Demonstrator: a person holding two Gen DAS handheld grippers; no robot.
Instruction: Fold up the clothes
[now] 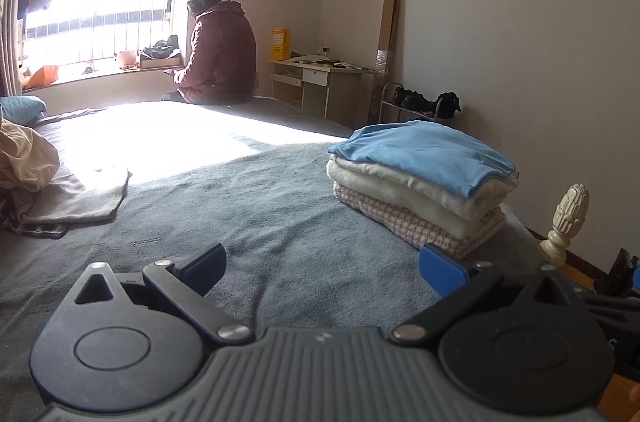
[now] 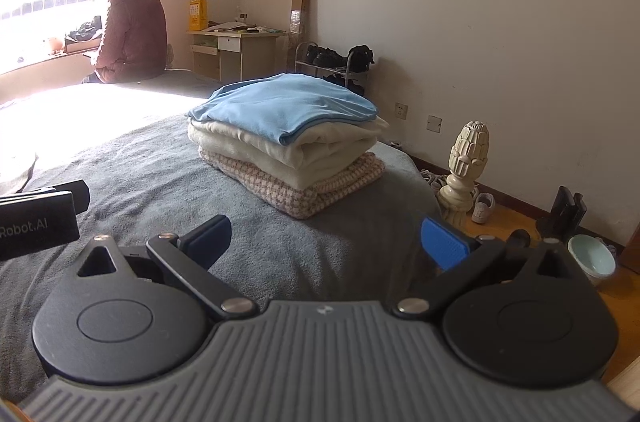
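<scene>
A folded stack lies on the grey bed: a blue garment on top, a cream one under it, a pink checked one at the bottom. It also shows in the right wrist view. Unfolded clothes, a grey piece and a tan one, lie at the left. My left gripper is open and empty above the bed, short of the stack. My right gripper is open and empty, just in front of the stack. The left gripper's body shows at the right view's left edge.
A person in a dark red jacket sits on the bed's far edge by the window. A cream bedpost finial stands at the bed's right corner. A bowl, shoes and a shoe rack are on the floor by the wall.
</scene>
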